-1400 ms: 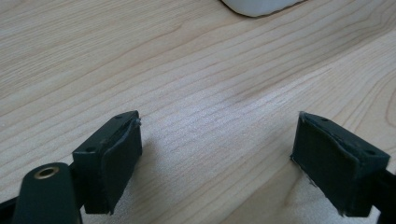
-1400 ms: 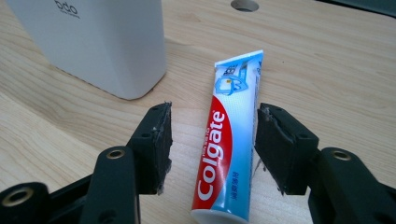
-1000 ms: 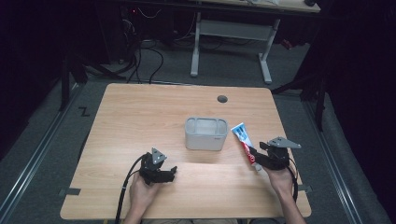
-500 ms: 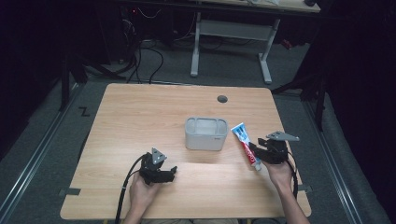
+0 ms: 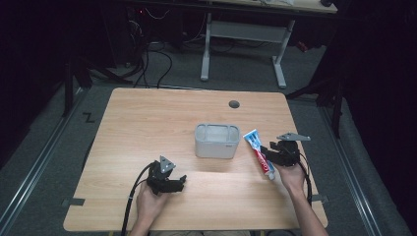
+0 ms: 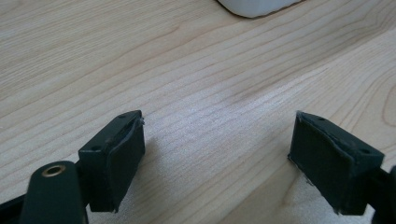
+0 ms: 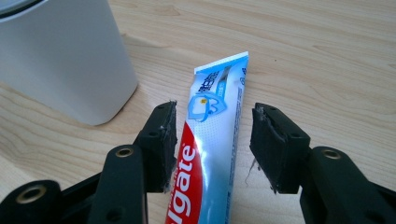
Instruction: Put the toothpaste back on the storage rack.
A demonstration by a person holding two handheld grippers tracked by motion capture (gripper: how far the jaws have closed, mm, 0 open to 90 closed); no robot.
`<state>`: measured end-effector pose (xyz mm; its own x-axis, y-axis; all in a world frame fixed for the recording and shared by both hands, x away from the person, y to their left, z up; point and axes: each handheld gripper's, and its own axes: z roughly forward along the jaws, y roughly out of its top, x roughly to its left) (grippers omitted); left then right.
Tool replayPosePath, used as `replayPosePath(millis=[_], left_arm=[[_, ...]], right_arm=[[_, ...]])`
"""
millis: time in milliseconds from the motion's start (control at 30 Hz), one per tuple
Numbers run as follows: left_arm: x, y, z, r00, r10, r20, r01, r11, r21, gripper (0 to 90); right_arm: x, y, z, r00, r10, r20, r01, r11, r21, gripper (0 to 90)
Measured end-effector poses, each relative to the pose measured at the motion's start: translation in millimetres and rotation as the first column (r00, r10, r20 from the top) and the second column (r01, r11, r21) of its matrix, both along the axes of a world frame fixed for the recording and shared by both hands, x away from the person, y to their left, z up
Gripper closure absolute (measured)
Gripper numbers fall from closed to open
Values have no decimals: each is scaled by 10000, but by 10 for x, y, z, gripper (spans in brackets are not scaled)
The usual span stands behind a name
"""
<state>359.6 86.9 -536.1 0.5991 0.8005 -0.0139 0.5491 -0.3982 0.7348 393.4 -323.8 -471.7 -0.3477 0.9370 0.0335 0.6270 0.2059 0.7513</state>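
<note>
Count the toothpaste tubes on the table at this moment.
1. The toothpaste tube lies flat on the table, right of the white container, between the right gripper jaws. None other is visible.

Table evenly lit, surroundings dark; close views sharp, soft shadows.

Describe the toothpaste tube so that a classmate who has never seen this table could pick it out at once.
On the wooden table stands a grey tub. Just right of it lies the toothpaste tube, flat, between the right gripper's jaws. It alone is coloured: red, white and blue.
</note>
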Motion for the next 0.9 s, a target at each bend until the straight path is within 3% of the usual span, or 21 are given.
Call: replayPosePath(millis=[433,700,900], left_arm=[[-1,0,0,10000,0,0,0,10000,4,182],[-1,0,0,10000,3,2,-3,10000,4,182],[-1,0,0,10000,2,0,-2,10000,4,182]], right_arm=[[213,8,-72,9976,-183,-664,178,9998,-79,497],[302,49,-76,9965,-212,-811,198,9996,-191,487],[383,41,-138,9918,-320,-1240,299,9994,-192,471]])
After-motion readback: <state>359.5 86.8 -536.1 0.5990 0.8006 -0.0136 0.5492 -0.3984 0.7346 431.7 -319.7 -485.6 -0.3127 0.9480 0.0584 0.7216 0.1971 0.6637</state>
